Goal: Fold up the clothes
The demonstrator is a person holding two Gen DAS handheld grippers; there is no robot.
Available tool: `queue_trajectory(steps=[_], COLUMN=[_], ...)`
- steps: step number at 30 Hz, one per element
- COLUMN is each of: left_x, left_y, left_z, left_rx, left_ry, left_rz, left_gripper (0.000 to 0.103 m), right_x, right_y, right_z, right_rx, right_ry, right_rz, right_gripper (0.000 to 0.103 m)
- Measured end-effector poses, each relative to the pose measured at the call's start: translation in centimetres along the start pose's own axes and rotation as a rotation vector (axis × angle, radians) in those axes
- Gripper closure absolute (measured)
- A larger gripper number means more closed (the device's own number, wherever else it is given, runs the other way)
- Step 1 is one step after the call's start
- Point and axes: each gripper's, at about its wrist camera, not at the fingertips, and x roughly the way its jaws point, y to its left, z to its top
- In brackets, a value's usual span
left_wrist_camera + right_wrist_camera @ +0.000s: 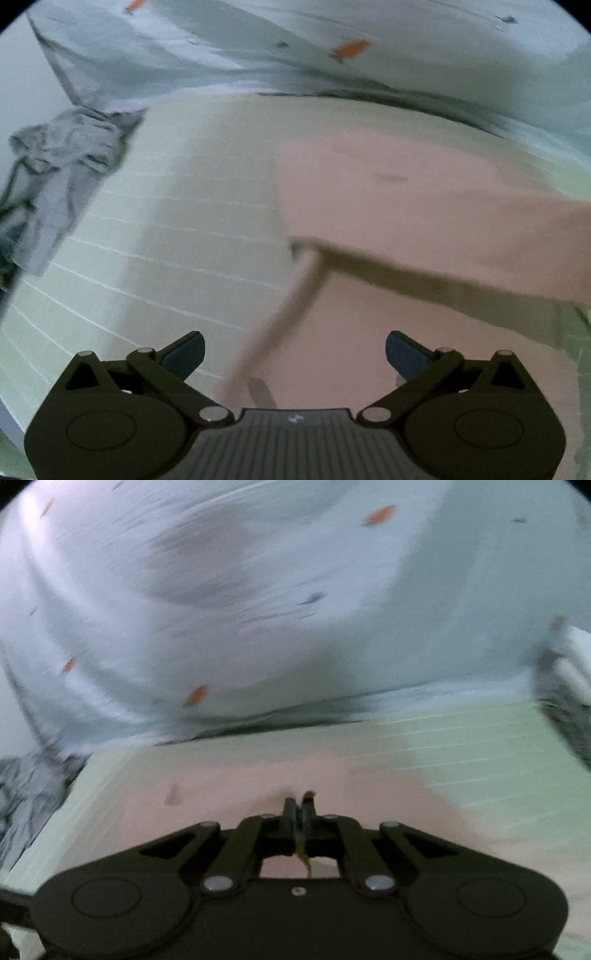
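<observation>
From the left wrist, the left gripper hangs with jaws spread wide and empty over the pink garment, which lies on the pale green gridded mat. From the right wrist, the right gripper is clenched on that garment's near edge, a thin strip between its jaws.

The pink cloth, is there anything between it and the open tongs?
Nothing visible. The left tongs stand wide open right above the pink cloth on the green mat, with only air between. The grey clothes lie off at the mat's edge, out of the way.
</observation>
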Motion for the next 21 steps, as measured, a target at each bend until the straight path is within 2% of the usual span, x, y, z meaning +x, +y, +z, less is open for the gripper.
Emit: queue_trajectory(steps=[2, 5, 7, 8, 9, 10, 12, 14, 16, 19, 21], left_x=[0.5, 1.4, 2.0, 2.5, 3.0, 3.3, 3.4, 3.5, 3.6, 3.5, 3.5], left_y=[-2.1, -4.7, -5.7, -6.0, -6.2, -6.4, -6.4, -6.4, -6.4, -6.5, -6.6], left_z=[-1.3, -3.4, -4.8, -5.4, -5.9, -6.4, -6.9, -7.1, -7.3, -7.5, -7.7], left_rx=[0.018, 0.052, 0.065, 0.062, 0.057, 0.039, -0.016, -0.051, -0.074, -0.101, -0.115], left_ry=[0.039, 0.101, 0.136, 0.159, 0.183, 0.200, 0.202, 0.203, 0.200, 0.197, 0.196], left_rz=[-0.010, -0.020, -0.024, -0.022, -0.018, -0.016, -0.010, -0.003, 0.009, 0.021, 0.027], left_gripper=[0.000, 0.000, 0.000, 0.000, 0.000, 0.000, 0.000, 0.000, 0.000, 0.000, 0.000], right_x=[-0.3, 0.9, 1.3, 1.4, 1.5, 1.7, 2.2, 3.1, 4.1, 5.2, 5.7], right_y=[-2.7, -6.2, -7.9, -8.6, -9.1, -9.6, -10.1, -10.1, -9.9, -9.1, -8.4], right_z=[-0.4, -1.9, -3.0, -3.6, -4.0, -4.3, -4.8, -5.1, -5.5, -5.8, -6.0], right_rx=[0.005, 0.030, 0.037, 0.037, 0.036, 0.035, 0.012, -0.024, -0.067, -0.160, -0.222], right_ry=[0.018, 0.151, 0.214, 0.235, 0.254, 0.273, 0.302, 0.329, 0.347, 0.340, 0.332], right_rz=[-0.045, -0.091, -0.085, -0.079, -0.068, -0.056, -0.024, 0.009, 0.043, 0.096, 0.111], right_gripper=[0.100, 0.093, 0.089, 0.075, 0.056, 0.051, 0.050, 0.040, 0.023, 0.010, 0.005])
